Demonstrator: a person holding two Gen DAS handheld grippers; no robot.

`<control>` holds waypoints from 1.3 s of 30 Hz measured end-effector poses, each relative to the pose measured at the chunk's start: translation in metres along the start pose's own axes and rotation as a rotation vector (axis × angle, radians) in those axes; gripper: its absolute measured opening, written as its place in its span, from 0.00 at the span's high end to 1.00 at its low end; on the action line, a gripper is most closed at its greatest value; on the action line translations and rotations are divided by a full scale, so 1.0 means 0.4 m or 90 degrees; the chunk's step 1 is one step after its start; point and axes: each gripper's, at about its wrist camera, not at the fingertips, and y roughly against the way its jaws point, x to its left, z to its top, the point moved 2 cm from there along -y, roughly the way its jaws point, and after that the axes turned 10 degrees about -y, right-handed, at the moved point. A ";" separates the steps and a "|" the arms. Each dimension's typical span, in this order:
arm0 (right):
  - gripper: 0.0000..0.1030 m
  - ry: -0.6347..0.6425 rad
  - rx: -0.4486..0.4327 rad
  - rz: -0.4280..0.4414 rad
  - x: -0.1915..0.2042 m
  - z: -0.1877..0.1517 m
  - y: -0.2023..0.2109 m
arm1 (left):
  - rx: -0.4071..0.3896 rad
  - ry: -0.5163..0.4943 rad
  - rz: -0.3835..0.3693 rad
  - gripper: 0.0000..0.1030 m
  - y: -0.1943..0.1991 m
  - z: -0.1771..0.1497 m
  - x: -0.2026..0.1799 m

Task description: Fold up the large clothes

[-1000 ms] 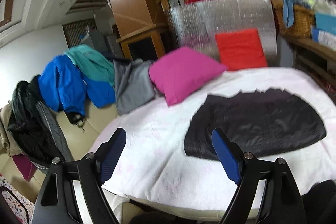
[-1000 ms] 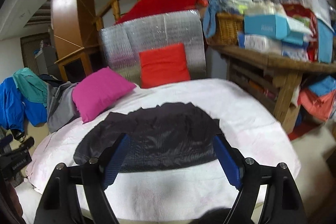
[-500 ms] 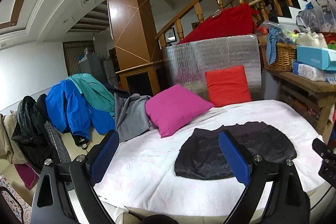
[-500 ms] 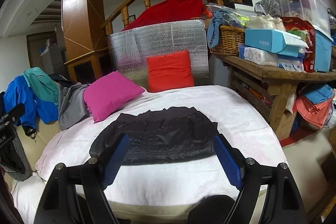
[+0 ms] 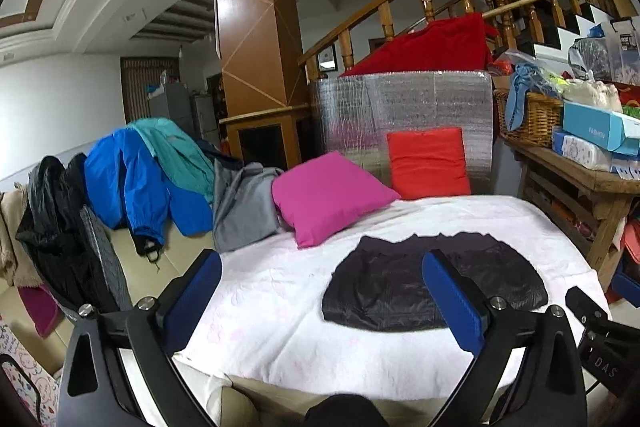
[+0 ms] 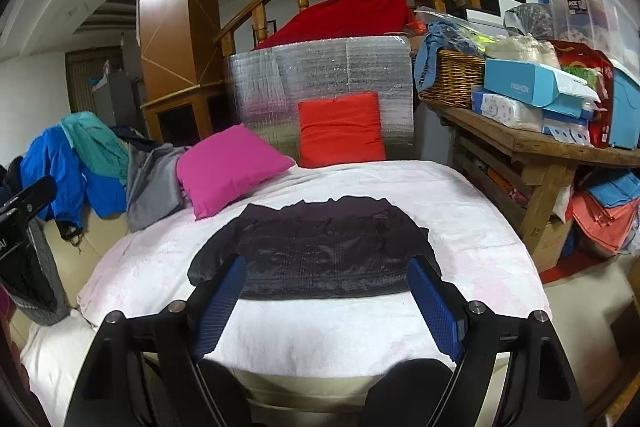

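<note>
White bedspread (image 6: 460,195) holds black garment (image 6: 320,251); blue "FASHION" box (image 6: 524,87) nearby.

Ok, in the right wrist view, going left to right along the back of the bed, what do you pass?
blue jacket → teal jacket → grey garment → pink pillow → red-orange pillow → wicker basket → light-blue box

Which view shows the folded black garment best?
The right wrist view: the black garment lies centred on the white cover, its outline almost fully visible. In the left wrist view it sits off to the right, partly hidden behind a blue finger pad.
</note>
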 end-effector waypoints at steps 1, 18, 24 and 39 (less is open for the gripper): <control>0.17 -0.005 0.002 -0.004 -0.002 -0.003 -0.003 | 0.007 -0.002 -0.001 0.03 -0.002 -0.007 -0.002; 0.17 -0.010 -0.032 0.010 0.040 0.004 0.071 | -0.010 -0.020 0.007 0.02 0.078 -0.042 0.034; 0.17 0.014 -0.044 0.009 0.084 0.004 0.090 | -0.008 -0.006 0.013 0.02 0.084 -0.057 0.076; 0.17 0.033 -0.078 0.002 0.185 0.025 0.106 | 0.002 0.062 0.035 0.02 0.053 -0.136 0.225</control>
